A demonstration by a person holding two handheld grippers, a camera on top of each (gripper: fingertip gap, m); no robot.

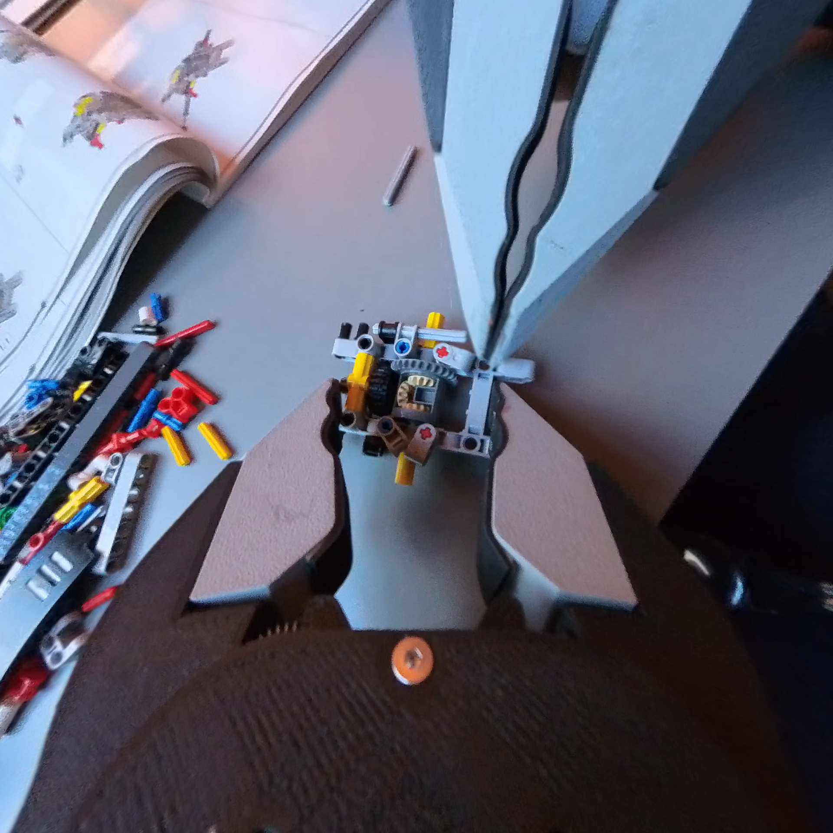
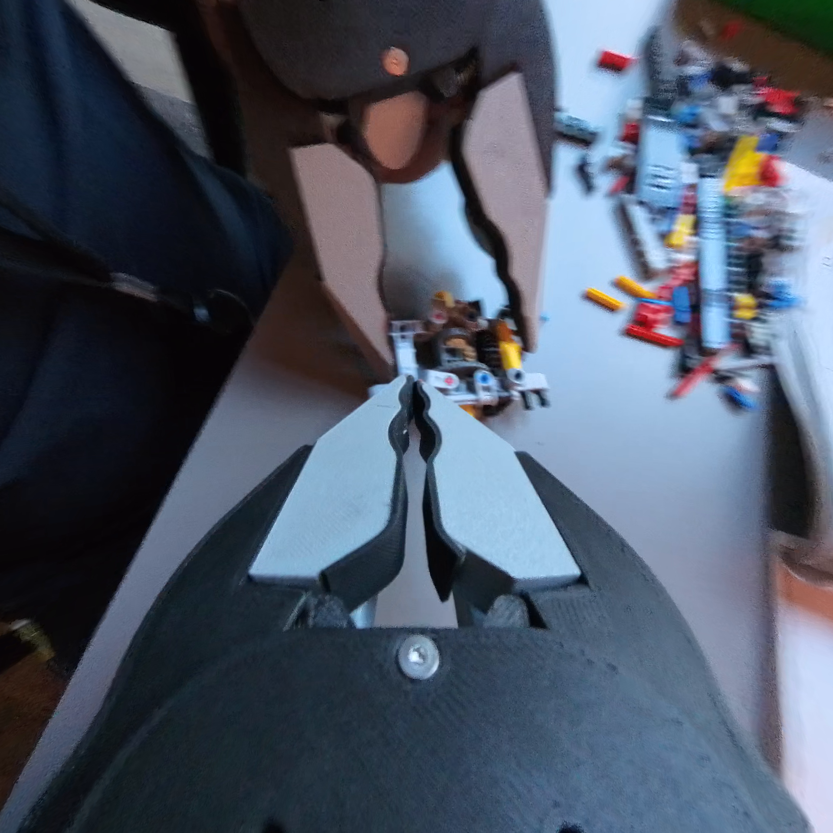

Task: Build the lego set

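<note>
left gripper (image 1: 414, 405): jaws wide, clamping gear model (image 1: 419, 387), centre frame | right gripper (image 2: 408, 383): jaws closed, tips touching its grey beam (image 1: 518, 370) | hold judged square

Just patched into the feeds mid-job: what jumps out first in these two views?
A small gear assembly of grey beams, gears and yellow pins sits on the grey table, clamped between the left gripper's pads. The right gripper, tips together, touches its far grey corner. Left of it: loose bricks and an open instruction booklet.
</note>
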